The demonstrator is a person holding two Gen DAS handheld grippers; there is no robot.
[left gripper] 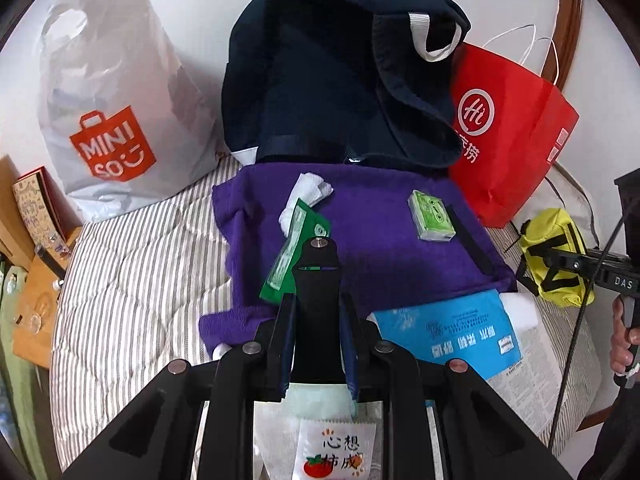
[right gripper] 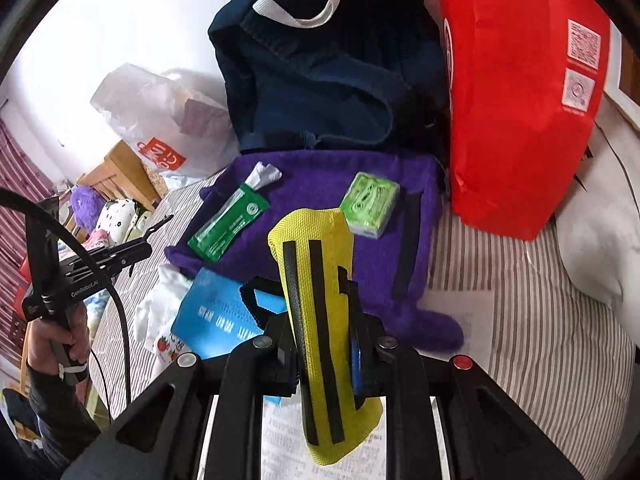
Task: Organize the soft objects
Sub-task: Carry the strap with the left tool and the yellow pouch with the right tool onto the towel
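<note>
My right gripper (right gripper: 316, 312) is shut on a yellow pouch (right gripper: 316, 240) with black stripes and holds it above the bed; the left wrist view shows that pouch (left gripper: 556, 232) at the far right. My left gripper (left gripper: 316, 312) is shut on a flat black piece (left gripper: 316, 256) with a silver stud at its tip. Beyond both lies a purple towel (left gripper: 380, 240) spread on the striped bedcover (left gripper: 140, 272). A green tissue pack (left gripper: 432, 216) and a green wipe packet (left gripper: 292, 252) with white tissue sticking out rest on it.
A navy fabric bag (left gripper: 332, 92) slumps open behind the towel, between a white Miniso bag (left gripper: 108, 120) and a red paper bag (left gripper: 512, 132). A blue packet (left gripper: 448, 328), printed paper and a tomato-print sachet (left gripper: 336, 452) lie near me. A wooden bedside table (left gripper: 36, 280) stands at left.
</note>
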